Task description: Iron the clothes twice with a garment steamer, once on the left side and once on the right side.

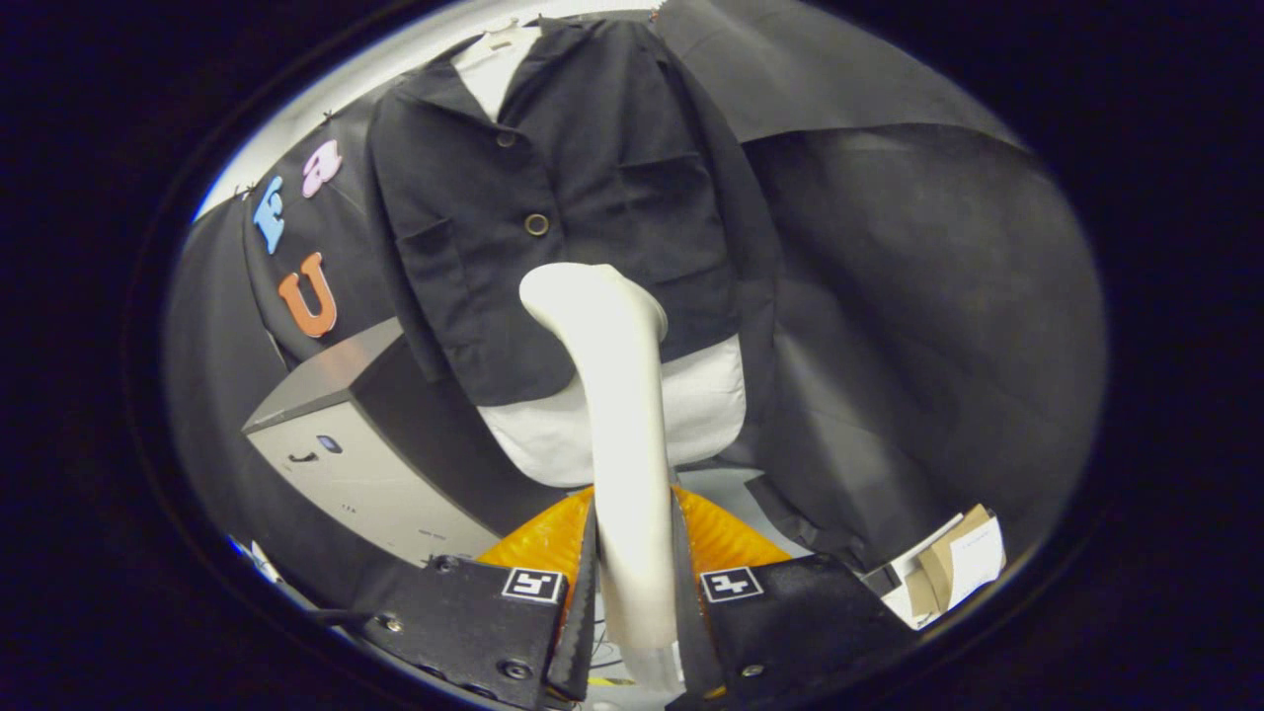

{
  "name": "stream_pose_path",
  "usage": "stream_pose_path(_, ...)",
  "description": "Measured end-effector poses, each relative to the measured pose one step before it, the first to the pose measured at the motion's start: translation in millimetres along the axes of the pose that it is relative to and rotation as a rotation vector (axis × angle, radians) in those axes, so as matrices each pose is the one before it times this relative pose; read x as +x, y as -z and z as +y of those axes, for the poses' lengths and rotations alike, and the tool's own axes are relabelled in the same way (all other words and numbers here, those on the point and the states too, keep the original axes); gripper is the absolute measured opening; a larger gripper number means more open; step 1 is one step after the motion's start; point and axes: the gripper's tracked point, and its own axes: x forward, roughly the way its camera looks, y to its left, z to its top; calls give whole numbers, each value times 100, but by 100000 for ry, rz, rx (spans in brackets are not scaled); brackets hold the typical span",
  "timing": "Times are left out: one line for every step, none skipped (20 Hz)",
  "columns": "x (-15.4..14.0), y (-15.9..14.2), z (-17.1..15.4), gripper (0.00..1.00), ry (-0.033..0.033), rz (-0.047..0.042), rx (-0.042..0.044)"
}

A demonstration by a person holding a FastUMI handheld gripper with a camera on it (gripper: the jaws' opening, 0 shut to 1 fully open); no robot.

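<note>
Your tongs [634, 592] are clamped on the garment steamer [617, 415] handle at lower centre, head raised toward the black jacket [583, 197] hung at upper centre, just below its buttons, presumably so steam meets the front panel squarely.
</note>
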Motion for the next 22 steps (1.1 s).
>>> stream_pose_path(-1363,555,957,38,501,-1838,-1097)
stream_pose_path(-1359,514,1051,38,520,-2003,-1635)
stream_pose_path(-1412,569,1136,38,406,-2001,-1033)
stream_pose_path(-1320,535,1239,38,87,-1348,-1056)
stream_pose_path(-1316,608,1278,38,-106,-1200,-391)
stream_pose_path(-1192,532,1299,38,-266,-937,-620)
stream_pose_path(-1090,474,1204,38,-263,-829,-821)
stream_pose_path(-1086,301,1215,38,-398,-643,-659)
stream_pose_path(-1131,480,1158,38,-702,-214,-1018)
stream_pose_path(-1039,277,1220,38,-750,-357,-924)
stream_pose_path(-999,267,1164,38,-974,-451,-819)
stream_pose_path(-949,193,1224,38,-1035,-493,-728)
stream_pose_path(-912,380,1039,38,-1071,-276,-872)
stream_pose_path(-958,286,1000,38,-1289,-368,-625)
stream_pose_path(-746,162,900,38,-1593,-660,-66)
stream_pose_path(-801,232,875,38,-1390,-517,-27)
stream_pose_path(-832,361,643,38,-1214,188,-367)
stream_pose_path(-867,325,508,38,-1165,936,37)
stream_pose_path(-836,243,577,38,-1391,288,190)
stream_pose_path(-798,63,435,38,-833,-1033,-343)
stream_pose_path(-661,234,73,38,85,-886,-527)
stream_pose_path(-587,319,96,38,30,-449,79)
